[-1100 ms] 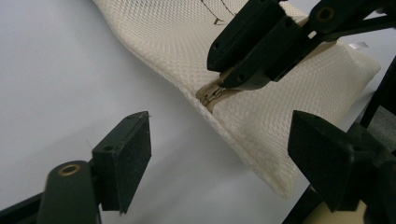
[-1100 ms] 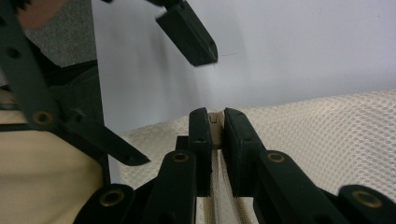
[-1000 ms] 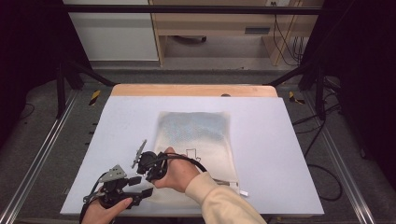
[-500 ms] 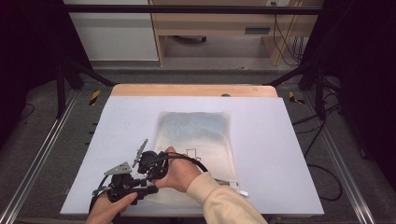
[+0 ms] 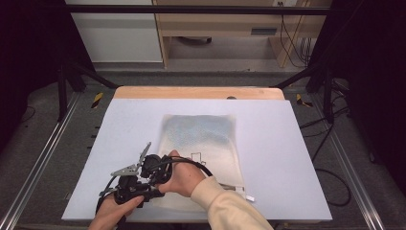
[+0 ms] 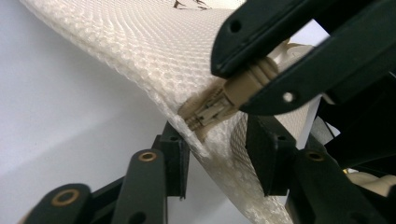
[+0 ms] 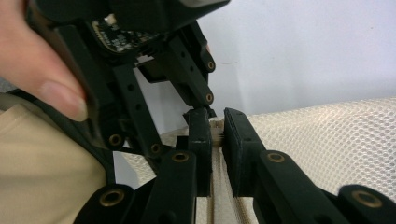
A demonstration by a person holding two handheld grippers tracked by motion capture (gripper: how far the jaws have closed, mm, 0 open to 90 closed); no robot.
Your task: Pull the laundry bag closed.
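Currently: mesh bag (image 5: pixel 203 143), flat mid-bench (image 5: pixel 297 143). Right tongs (image 7: pixel 217 133) pinch zipper pull (image 6: pixel 243 86) at bag's near-left corner; left tongs (image 6: pixel 215 154), just been closing, straddle mesh beside it, unclamped. Step: bracing. Next: clamp, draw zipper.

The mesh bag (image 6: pixel 154 51) is cream honeycomb netting, soft and matt, with a beige plastic zip pull (image 6: pixel 243 86) (smooth, slightly shiny), lying on a pale matt table cover (image 5: pixel 287 143) edged at the far side by bare wood (image 5: pixel 201 92).
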